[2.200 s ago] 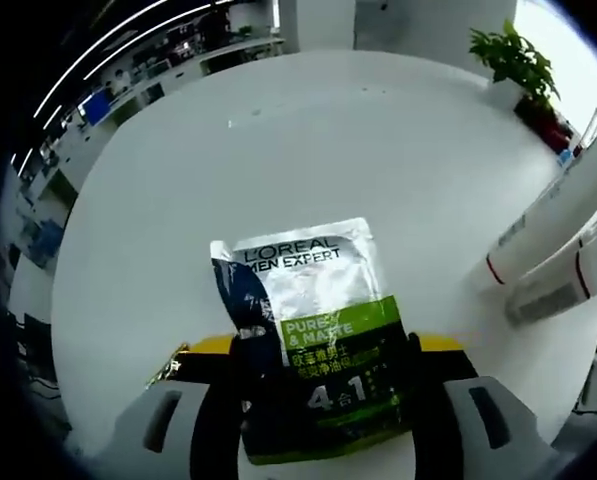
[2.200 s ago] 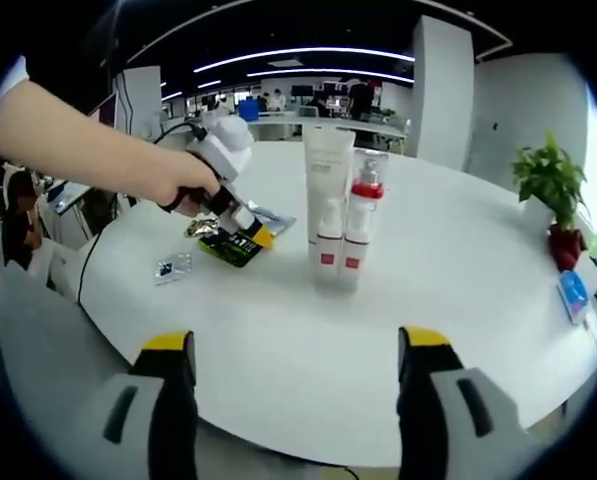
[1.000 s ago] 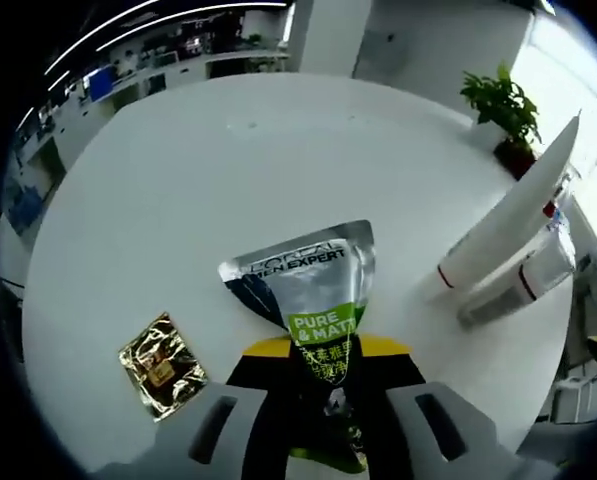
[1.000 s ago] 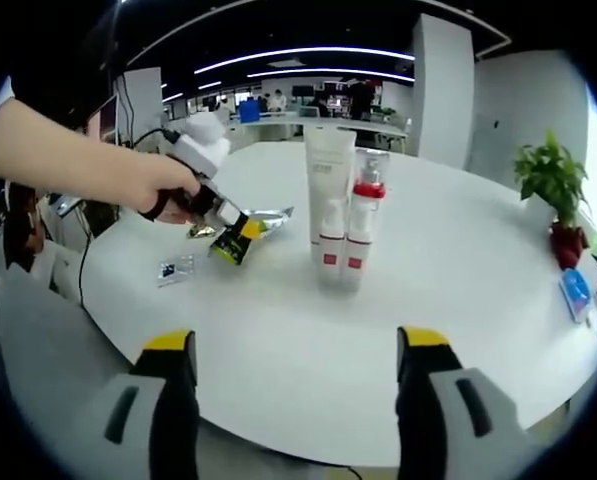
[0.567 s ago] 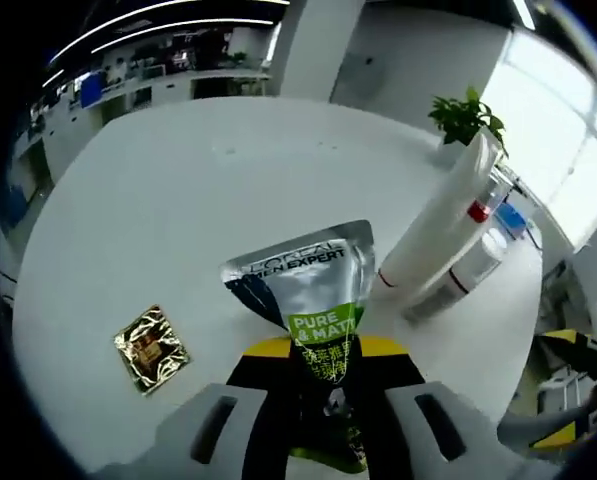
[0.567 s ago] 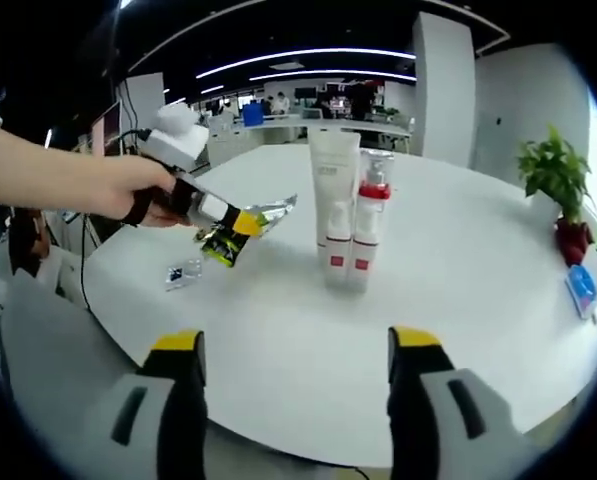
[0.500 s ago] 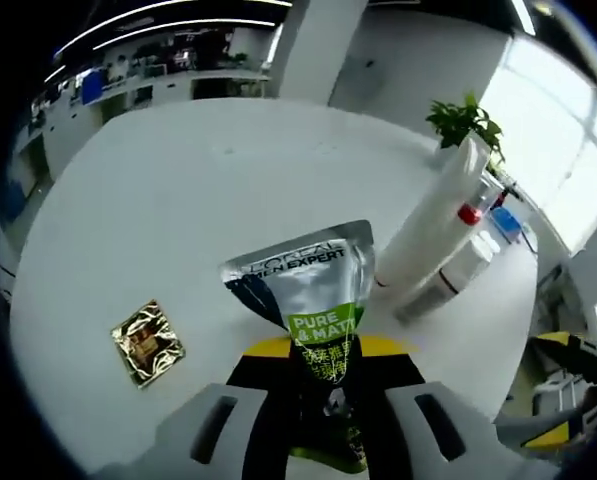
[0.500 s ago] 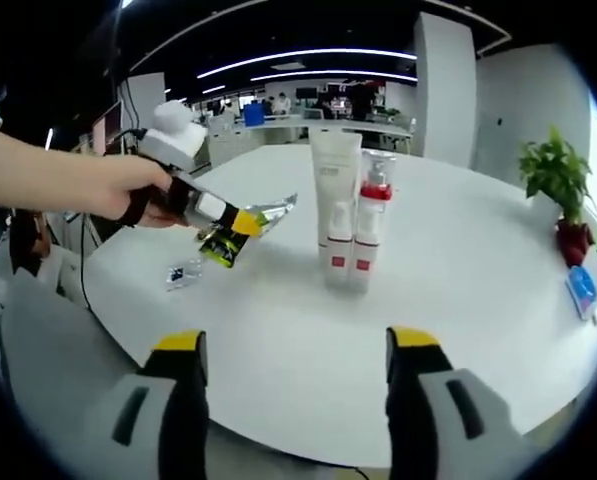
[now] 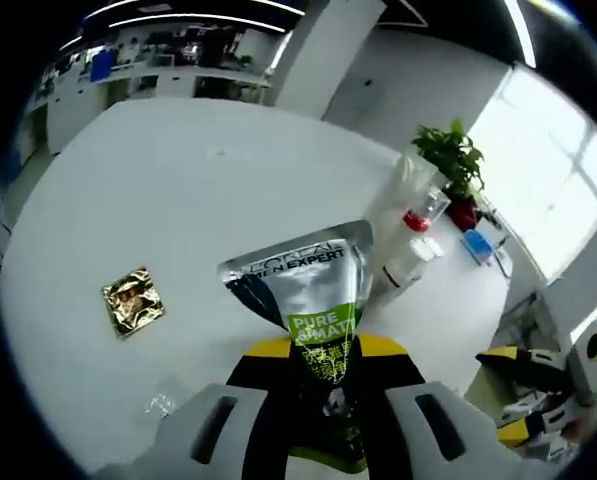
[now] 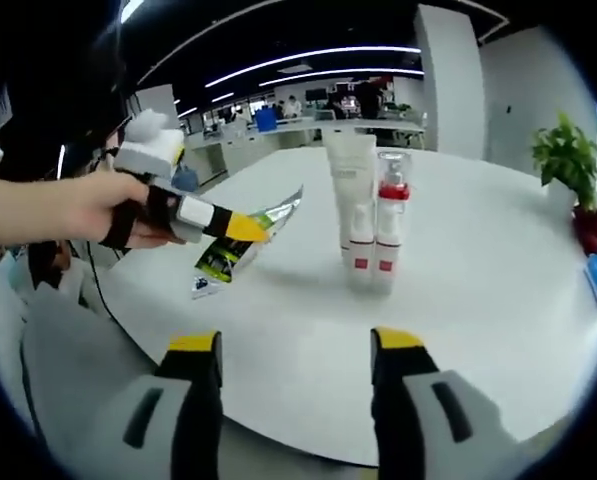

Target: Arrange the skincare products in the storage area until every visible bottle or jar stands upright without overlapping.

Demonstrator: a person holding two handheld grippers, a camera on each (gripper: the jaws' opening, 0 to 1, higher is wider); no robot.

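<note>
The left gripper [image 9: 323, 375] has its fingers clamped on the lower end of a silver and green L'Oréal Men Expert sachet [image 9: 303, 285], which it holds clear of the round white bench [image 9: 178, 200]. In the right gripper view the same gripper [image 10: 246, 229] comes in from the left, gripped by a person's hand [image 10: 73, 210], with the sachet [image 10: 253, 235] sticking out past its yellow tips above the bench [image 10: 478, 300]. A white tube [image 10: 353, 205] stands upright on its cap near the middle of the bench, and just to its right, touching or nearly touching it, stands a clear pump bottle [image 10: 390, 220] with a red collar and red band. In the left gripper view the tube [image 9: 398, 215] and the pump bottle [image 9: 413, 245] appear to the right of the raised sachet, tilted by the lens. A small gold foil packet [image 9: 131, 300] lies flat on the bench to the left, well apart from the bottles, and a tiny clear packet [image 9: 160, 403] lies near the bench edge. A potted plant [image 10: 568, 165] sits at the far right of the bench. The right gripper [image 10: 298, 350] hovers above the near edge of the bench with its fingers apart and nothing between them.
</note>
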